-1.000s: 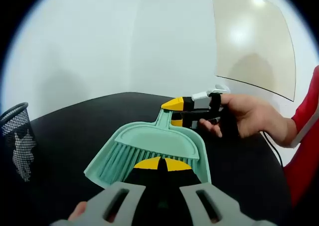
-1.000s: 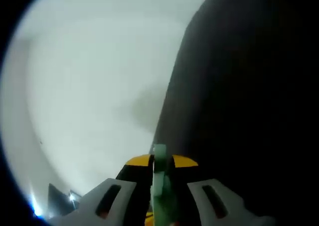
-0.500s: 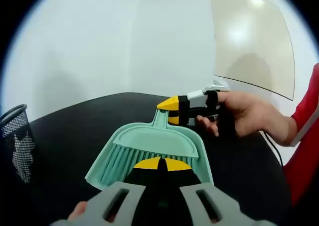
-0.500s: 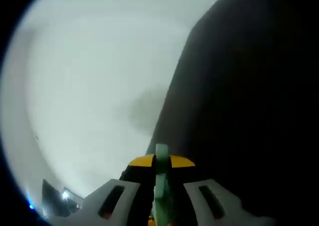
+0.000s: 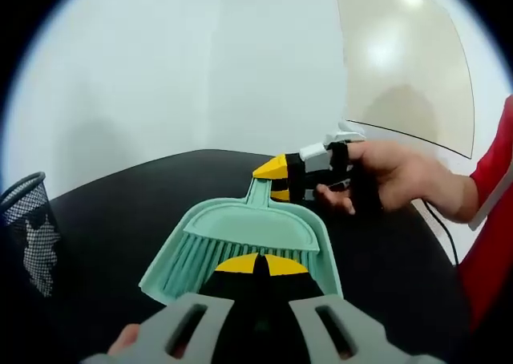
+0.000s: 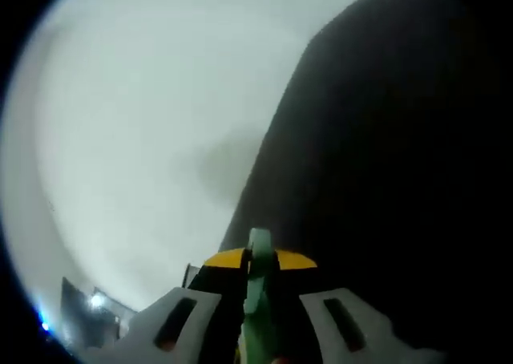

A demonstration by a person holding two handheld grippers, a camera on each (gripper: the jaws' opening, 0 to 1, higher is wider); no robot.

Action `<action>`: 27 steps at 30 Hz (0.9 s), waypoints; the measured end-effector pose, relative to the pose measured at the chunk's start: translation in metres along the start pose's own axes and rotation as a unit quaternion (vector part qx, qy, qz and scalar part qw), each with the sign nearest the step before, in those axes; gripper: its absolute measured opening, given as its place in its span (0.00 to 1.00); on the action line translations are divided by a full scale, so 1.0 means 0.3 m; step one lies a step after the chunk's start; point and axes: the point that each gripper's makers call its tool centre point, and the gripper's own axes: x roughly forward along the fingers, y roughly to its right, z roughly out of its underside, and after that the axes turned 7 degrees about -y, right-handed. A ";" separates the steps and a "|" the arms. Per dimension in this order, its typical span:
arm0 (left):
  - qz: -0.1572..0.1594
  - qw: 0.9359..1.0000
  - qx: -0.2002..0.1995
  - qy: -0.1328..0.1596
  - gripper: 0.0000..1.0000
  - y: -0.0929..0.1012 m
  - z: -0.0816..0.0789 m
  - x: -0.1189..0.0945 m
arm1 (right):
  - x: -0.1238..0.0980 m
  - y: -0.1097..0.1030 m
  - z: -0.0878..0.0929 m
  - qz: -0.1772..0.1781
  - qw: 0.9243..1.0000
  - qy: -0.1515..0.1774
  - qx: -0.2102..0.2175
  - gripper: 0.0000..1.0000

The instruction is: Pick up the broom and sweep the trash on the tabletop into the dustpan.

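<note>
While the left tool (image 5: 256,261) clamps the broom (image 5: 210,256) inside the dustpan (image 5: 240,228), the right tool (image 5: 276,179) pinches the pan's handle above the bench (image 5: 112,212). Sweeping seems finished or pending; no trash visible. Next: lower both.

Dustpan (image 5: 255,224): mint green. Broom (image 5: 210,261) bristles: matching mint green, finely ribbed. Both grippers: yellow tips on black jaws, grey bodies. Bench (image 5: 120,212): plain black. Mesh basket (image 5: 28,232), far left: black wire grid. Wall: white. Sleeve (image 5: 490,196), right: red.
</note>
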 end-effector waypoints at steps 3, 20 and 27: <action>-0.003 1.000 0.003 0.000 0.01 0.015 -0.001 -0.011 | -0.001 0.000 0.013 0.005 1.000 -0.010 0.005 0.22; -0.034 0.999 0.002 0.017 0.12 0.012 -0.031 -0.059 | 0.008 -0.023 0.055 0.035 0.998 -0.041 -0.028 0.17; -0.041 0.999 0.001 -0.007 0.11 0.003 0.003 -0.055 | -0.009 -0.014 0.048 0.032 0.999 -0.032 -0.027 0.15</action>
